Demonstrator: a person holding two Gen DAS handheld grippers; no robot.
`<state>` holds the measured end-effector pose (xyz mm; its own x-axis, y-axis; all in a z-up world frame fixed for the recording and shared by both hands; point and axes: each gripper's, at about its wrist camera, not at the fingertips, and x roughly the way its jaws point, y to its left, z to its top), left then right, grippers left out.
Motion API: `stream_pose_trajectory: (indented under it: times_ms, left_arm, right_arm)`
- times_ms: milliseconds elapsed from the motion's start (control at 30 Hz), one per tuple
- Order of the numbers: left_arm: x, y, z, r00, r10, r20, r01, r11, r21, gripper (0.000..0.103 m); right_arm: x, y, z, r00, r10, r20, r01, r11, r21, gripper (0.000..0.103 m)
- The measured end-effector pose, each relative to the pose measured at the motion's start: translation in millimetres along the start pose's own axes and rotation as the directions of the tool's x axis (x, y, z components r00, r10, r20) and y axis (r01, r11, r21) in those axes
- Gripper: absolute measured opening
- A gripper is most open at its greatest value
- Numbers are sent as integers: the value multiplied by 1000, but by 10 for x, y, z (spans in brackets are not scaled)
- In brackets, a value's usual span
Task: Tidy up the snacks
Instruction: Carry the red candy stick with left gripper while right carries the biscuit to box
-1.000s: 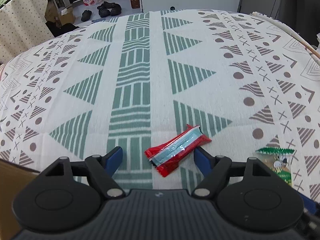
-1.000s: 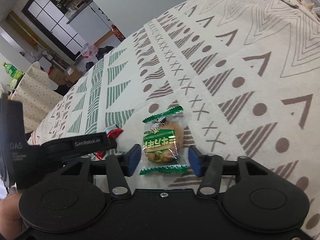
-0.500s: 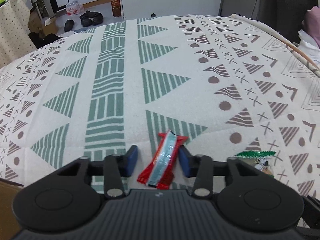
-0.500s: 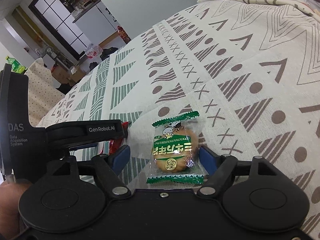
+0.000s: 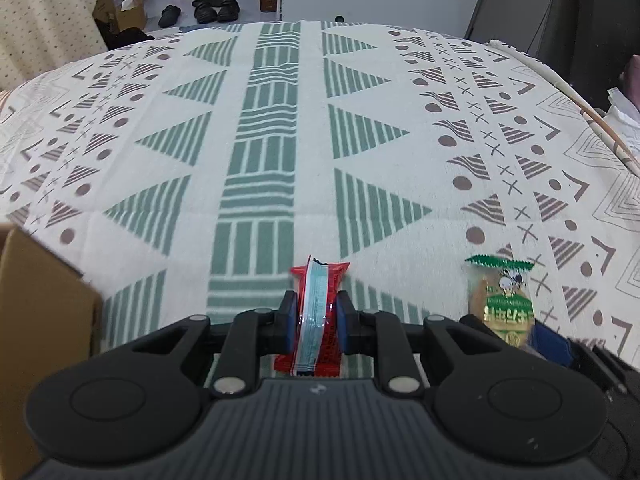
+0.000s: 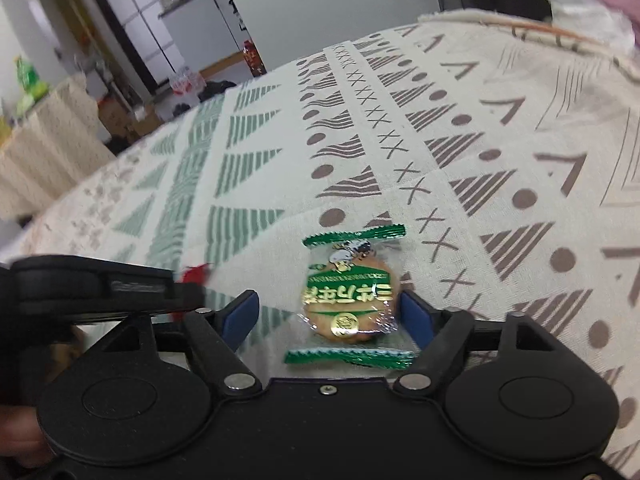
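Left claw (image 5: 316,320) clamped on red foil snack bar (image 5: 318,312). Right claw (image 6: 330,316) closing around green-edged clear biscuit packet (image 6: 350,300), right of bar.

We see a red, pale-blue-striped snack bar (image 5: 318,312), a green-edged cookie packet (image 6: 350,300), and a cream tablecloth (image 5: 280,140) with green and brown triangles.

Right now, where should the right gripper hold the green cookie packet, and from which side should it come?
Grip the green cookie packet across its round middle, from above. It lies flat, its crimped ends are thin, and the closing right gripper already straddles it.
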<state>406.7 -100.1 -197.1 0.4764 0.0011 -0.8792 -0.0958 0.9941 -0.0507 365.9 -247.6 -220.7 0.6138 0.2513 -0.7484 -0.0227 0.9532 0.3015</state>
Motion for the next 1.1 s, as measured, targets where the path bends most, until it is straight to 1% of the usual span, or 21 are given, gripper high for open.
stream_pose_trajectory:
  times_ms: [33, 67, 100, 200, 333, 500, 733, 933, 1100]
  left_arm:
    - [-38, 9, -20, 1000, 1, 2, -1, 1000, -2, 19]
    - [-83, 24, -41, 1000, 2, 4, -2, 1000, -6, 19]
    - [-128, 30, -55, 1000, 3, 6, -3, 1000, -11, 19]
    - [-288, 65, -93, 1000, 5, 19, -4, 1000, -28, 19]
    - [-517, 125, -137, 999, 15, 43, -13, 999, -51, 19]
    - [-812, 234, -180, 996, 37, 85, -31, 997, -77, 19]
    - [-1201, 460, -247, 987, 78, 138, -59, 989, -136, 19]
    - [-1515, 707, -299, 978, 119, 171, -85, 977, -193, 19]
    - [-1706, 930, -350, 971, 152, 185, -107, 966, -237, 19]
  right_arm:
    - [-7, 43, -12, 999, -36, 0, 36, 998, -42, 53]
    - [-17, 70, -27, 998, -63, 2, 63, 995, -79, 52]
    - [-27, 78, -37, 998, -65, 3, 65, 993, -95, 51]
    - [-84, 37, -23, 999, -42, -10, 42, 997, -67, 48]
    - [-215, -4, 19, 999, 44, -25, -44, 999, 4, 48]
    - [-461, 122, 58, 996, 86, 23, -85, 996, -27, 47]
    - [-753, 271, 98, 985, 154, 73, -151, 987, -47, 48]
    - [-980, 467, 121, 968, 223, 114, -214, 973, -82, 48]
    - [-1113, 617, 133, 952, 277, 130, -264, 958, -109, 47]
